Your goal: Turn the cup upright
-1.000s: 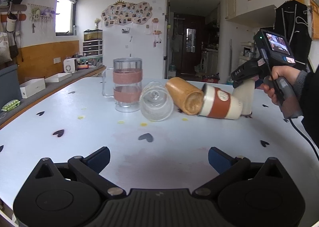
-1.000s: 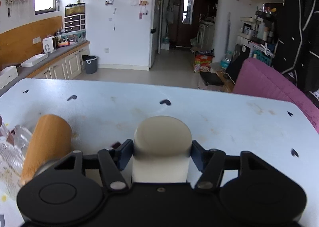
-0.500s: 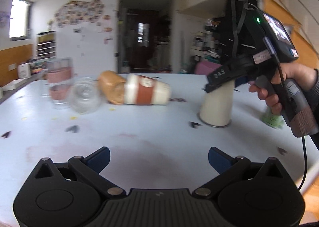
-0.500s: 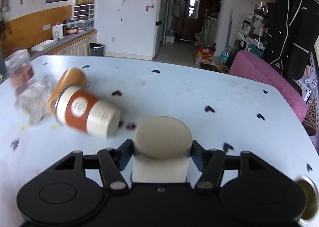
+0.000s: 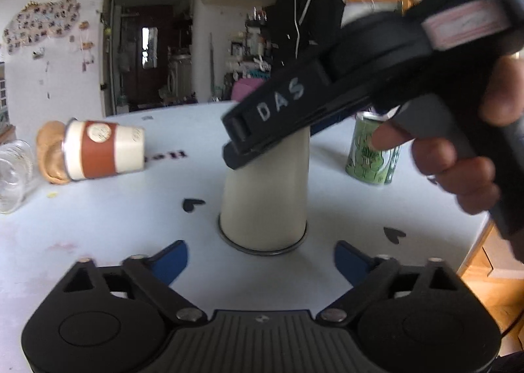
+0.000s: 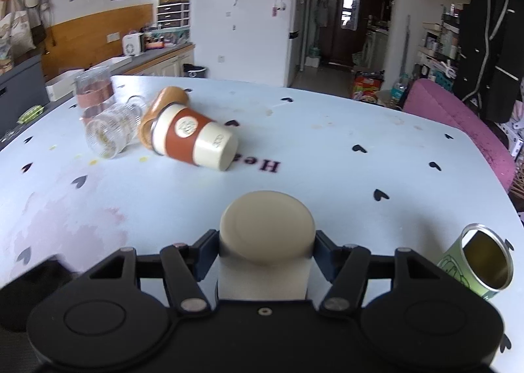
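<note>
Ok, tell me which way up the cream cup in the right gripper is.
Upside down. The cream cup stands rim-down on the table, closed base up, with the right gripper shut on it.

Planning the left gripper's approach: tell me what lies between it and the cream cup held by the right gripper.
Only bare table: the left wrist view shows nothing between the open left gripper and the cream cup.

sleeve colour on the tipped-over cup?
Rust-orange sleeve on a cream cup; clearest in the right wrist view.
</note>
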Demonstrator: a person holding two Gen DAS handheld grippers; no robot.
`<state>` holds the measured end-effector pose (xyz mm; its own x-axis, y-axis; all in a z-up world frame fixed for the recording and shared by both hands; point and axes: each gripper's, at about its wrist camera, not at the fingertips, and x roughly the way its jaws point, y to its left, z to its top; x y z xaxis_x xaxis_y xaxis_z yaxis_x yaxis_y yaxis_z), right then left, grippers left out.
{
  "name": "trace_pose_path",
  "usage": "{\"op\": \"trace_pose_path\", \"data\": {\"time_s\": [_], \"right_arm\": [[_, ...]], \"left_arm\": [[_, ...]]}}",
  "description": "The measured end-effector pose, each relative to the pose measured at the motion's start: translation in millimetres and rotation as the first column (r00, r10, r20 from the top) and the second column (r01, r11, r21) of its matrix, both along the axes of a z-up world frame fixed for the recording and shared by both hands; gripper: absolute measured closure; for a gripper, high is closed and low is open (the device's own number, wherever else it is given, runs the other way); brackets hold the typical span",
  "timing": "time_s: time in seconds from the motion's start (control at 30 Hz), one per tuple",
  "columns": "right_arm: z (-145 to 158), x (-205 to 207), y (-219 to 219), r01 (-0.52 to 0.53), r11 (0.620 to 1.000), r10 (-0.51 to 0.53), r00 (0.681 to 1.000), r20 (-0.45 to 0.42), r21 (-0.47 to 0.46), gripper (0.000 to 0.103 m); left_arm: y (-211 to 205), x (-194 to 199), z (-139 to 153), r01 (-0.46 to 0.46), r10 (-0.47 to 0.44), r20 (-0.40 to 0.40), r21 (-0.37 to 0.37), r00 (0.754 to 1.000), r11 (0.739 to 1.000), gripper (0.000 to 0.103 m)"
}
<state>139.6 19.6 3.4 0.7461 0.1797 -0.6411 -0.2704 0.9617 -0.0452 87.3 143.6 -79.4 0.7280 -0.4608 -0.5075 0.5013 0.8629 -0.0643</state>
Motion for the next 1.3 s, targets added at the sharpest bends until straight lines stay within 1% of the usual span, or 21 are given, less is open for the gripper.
{"op": "trace_pose_path", "data": {"time_s": [0.13,0.2,0.3,0.4,0.5,0.57,0.63,0.77,0.83,0.9,0.93,0.97,1.07,1.2,1.23,1.3], "right_arm": [[0.7,-7.6,1.9,-0.025,1.000,0.025,1.000,-0.006,0.000,0.040],[0.6,-11.2,2.9,-0.032,0.999,0.032,0.999,-0.005,0.000,0.040],[0.9,-15.9,4.9,-0.045,0.999,0.045,0.999,-0.002,-0.003,0.040],[1.5,-18.9,7.7,-0.052,0.999,0.052,0.999,0.004,-0.010,0.040],[2.3,-22.7,9.4,-0.053,0.998,0.053,0.998,0.018,-0.032,0.040],[2.7,-25.9,10.5,-0.058,0.997,0.059,0.998,0.026,-0.042,0.040],[3.1,-32.2,11.8,-0.074,0.996,0.076,0.996,0.037,-0.052,0.040],[1.9,-51.2,15.9,-0.094,0.989,0.106,0.990,0.098,-0.114,0.040],[0.5,-62.5,16.6,-0.101,0.985,0.119,0.985,0.128,-0.143,0.040],[-0.6,-73.0,15.3,-0.100,0.981,0.126,0.980,0.152,-0.165,0.040],[-1.6,-78.2,13.5,-0.105,0.981,0.132,0.978,0.159,-0.166,0.040],[-2.6,-82.3,11.9,-0.111,0.980,0.138,0.977,0.163,-0.162,0.040],[-9.7,-93.5,4.7,-0.116,0.983,0.138,0.978,0.156,-0.145,0.041],[-20.0,-96.7,-11.3,-0.080,0.993,0.090,0.987,0.135,-0.082,0.041],[-22.9,-95.9,-15.6,-0.070,0.995,0.078,0.989,0.126,-0.065,0.041],[-30.6,-93.9,-25.2,-0.046,0.999,0.048,0.994,0.098,-0.021,0.041]], "left_arm": [[-2.8,9.8,-4.3,0.020,-0.020,-0.017,-0.008,1.000,1.000,0.022],[-4.3,13.3,-6.7,0.033,-0.033,-0.021,-0.020,0.999,0.999,0.030],[-5.0,8.9,-5.3,0.046,-0.048,-0.035,-0.047,0.998,0.998,0.037],[-6.9,13.3,-6.4,0.030,-0.032,-0.043,-0.048,0.999,0.998,0.040],[-3.7,18.9,-6.5,0.009,-0.012,-0.052,-0.069,0.999,0.998,0.044],[0.5,22.6,-5.7,0.000,-0.005,-0.057,-0.087,0.998,0.996,0.044],[2.7,23.8,-4.4,0.012,-0.018,-0.056,-0.100,0.998,0.995,0.044],[-0.9,16.2,-2.9,0.035,-0.037,-0.015,-0.078,0.999,0.996,0.044],[-1.0,15.9,-4.5,0.031,-0.033,-0.022,-0.072,0.999,0.997,0.044],[1.0,18.2,-8.3,0.010,-0.014,-0.049,-0.073,0.999,0.997,0.044],[2.4,17.8,-9.2,0.011,-0.014,-0.040,-0.078,0.999,0.997,0.044],[3.1,18.7,-9.2,0.005,-0.008,-0.043,-0.075,0.999,0.997,0.044],[0.5,10.5,-8.9,0.014,-0.014,-0.020,-0.026,1.000,1.000,0.044],[8.9,0.0,-7.7,0.041,-0.041,-0.019,-0.006,0.999,0.999,0.043],[12.8,-1.9,-6.9,0.041,-0.041,-0.025,-0.006,0.999,0.999,0.043],[23.4,-1.7,-4.9,0.037,-0.040,-0.064,-0.040,0.997,0.999,0.043]]}}
